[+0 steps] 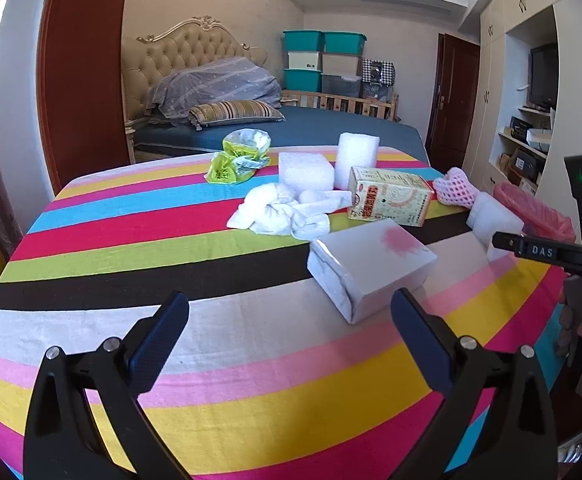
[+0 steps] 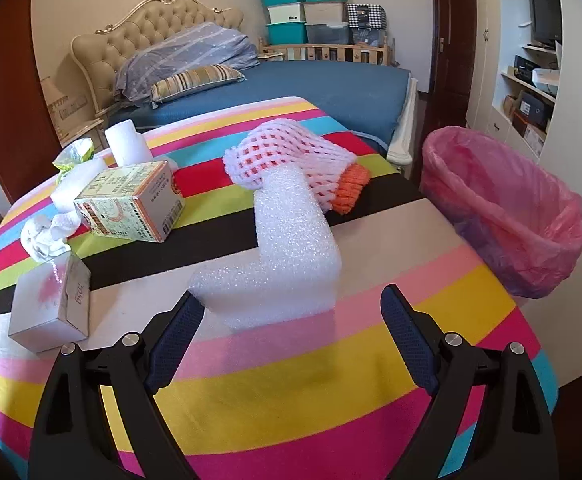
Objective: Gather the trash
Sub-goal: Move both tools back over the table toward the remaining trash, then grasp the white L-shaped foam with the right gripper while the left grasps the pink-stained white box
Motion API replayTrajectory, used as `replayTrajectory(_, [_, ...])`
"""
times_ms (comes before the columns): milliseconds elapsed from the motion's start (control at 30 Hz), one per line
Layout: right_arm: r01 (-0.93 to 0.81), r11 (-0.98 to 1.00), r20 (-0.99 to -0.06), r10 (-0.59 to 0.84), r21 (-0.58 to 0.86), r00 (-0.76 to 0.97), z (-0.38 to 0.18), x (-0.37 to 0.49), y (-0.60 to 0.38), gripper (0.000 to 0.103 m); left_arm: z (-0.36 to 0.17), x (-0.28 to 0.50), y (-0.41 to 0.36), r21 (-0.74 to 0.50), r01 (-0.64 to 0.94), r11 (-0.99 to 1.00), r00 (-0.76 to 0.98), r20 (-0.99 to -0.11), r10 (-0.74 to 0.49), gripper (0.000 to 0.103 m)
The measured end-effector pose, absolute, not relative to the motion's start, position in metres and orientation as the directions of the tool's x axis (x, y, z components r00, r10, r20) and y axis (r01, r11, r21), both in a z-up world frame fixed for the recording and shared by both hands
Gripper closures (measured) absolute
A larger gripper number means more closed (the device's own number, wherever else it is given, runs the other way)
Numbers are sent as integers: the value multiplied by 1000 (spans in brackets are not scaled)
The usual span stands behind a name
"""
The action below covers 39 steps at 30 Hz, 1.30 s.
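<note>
The right tool hangs with its fingers spread wide, empty, just short of the white L-shaped foam block lying on the striped bench, near the pink-lined waste bin. Best to straddle the block's near leg squarely and squeeze gently, since foam yields. The left tool is likewise spread and empty, before the white cardboard box.
</note>
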State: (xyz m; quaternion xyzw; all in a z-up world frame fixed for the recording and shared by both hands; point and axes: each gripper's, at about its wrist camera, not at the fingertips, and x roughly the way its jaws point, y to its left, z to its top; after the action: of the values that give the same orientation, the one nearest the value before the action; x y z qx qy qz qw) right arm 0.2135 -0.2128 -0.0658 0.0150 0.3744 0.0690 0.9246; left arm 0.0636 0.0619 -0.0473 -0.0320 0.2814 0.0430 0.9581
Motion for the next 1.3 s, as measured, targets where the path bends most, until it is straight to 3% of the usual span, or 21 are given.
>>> replayTrajectory(300, [-164, 985, -683, 158, 57, 713, -66, 227, -207, 20, -53, 75, 60, -59, -84, 995, 804, -594, 33, 5])
replayTrajectory(367, [-188, 980, -674, 185, 70, 715, -66, 225, -209, 42, -54, 80, 59, -64, -80, 995, 795, -606, 25, 5])
replayTrajectory(633, [-236, 969, -633, 228, 74, 740, -62, 213, -208, 44, -54, 106, 44, -42, -32, 999, 773, -635, -2, 5])
replayTrajectory(1033, [-220, 964, -623, 265, 150, 736, -63, 215, -220, 44, -64, 164, 33, 30, 222, 974, 680, -721, -133, 5])
replayTrajectory(1300, [-211, 965, -625, 263, 157, 735, -64, 216, -221, 44, -70, 169, 12, -95, 365, 926, 579, -756, -305, 5])
